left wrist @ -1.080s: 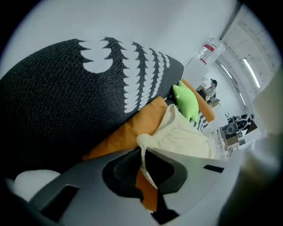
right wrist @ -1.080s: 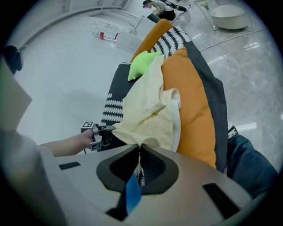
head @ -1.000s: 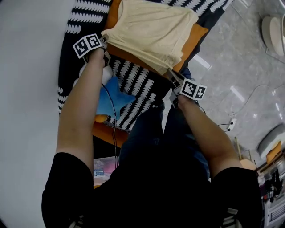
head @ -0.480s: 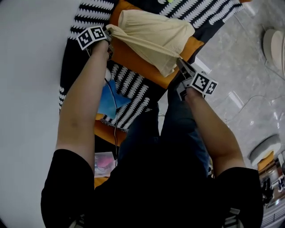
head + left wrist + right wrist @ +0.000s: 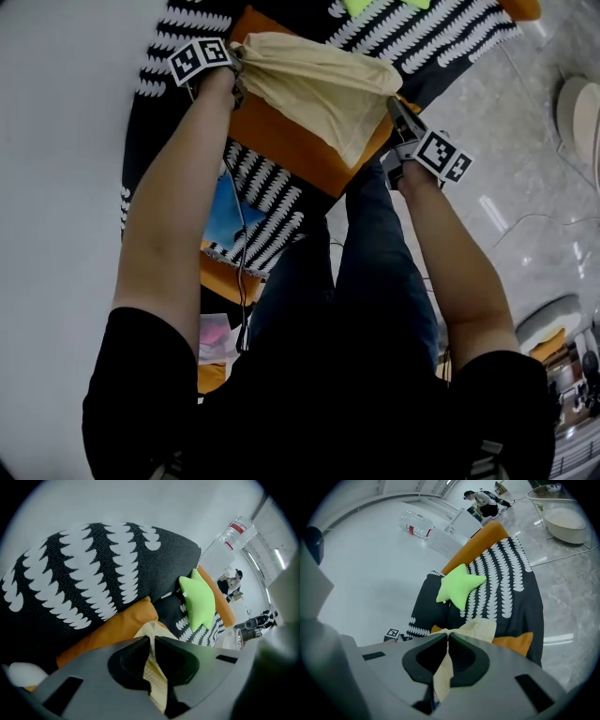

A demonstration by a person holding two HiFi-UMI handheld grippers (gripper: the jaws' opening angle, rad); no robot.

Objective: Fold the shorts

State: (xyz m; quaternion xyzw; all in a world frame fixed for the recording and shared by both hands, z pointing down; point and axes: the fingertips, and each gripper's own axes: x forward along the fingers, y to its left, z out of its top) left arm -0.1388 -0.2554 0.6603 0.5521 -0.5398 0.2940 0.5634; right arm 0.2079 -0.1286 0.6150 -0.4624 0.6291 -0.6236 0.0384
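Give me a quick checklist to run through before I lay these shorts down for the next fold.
1. Left gripper shut on the shorts: ok, fabric pinched between its jaws.
2. Right gripper shut on the shorts: ok.
3. Shorts spread between both grippers: ok, though one corner sags.
4. Bare orange cushion below to lay them on: ok.
5. Green star pillow apart from the shorts: ok.
6. Folded edges lined up: cannot tell.

shirt (image 5: 309, 412) black, short sleeves | jeans (image 5: 375, 272) dark blue | left claw (image 5: 238, 58), right claw (image 5: 397, 107) – grey, black-and-white marker cubes (image 5: 200, 60)
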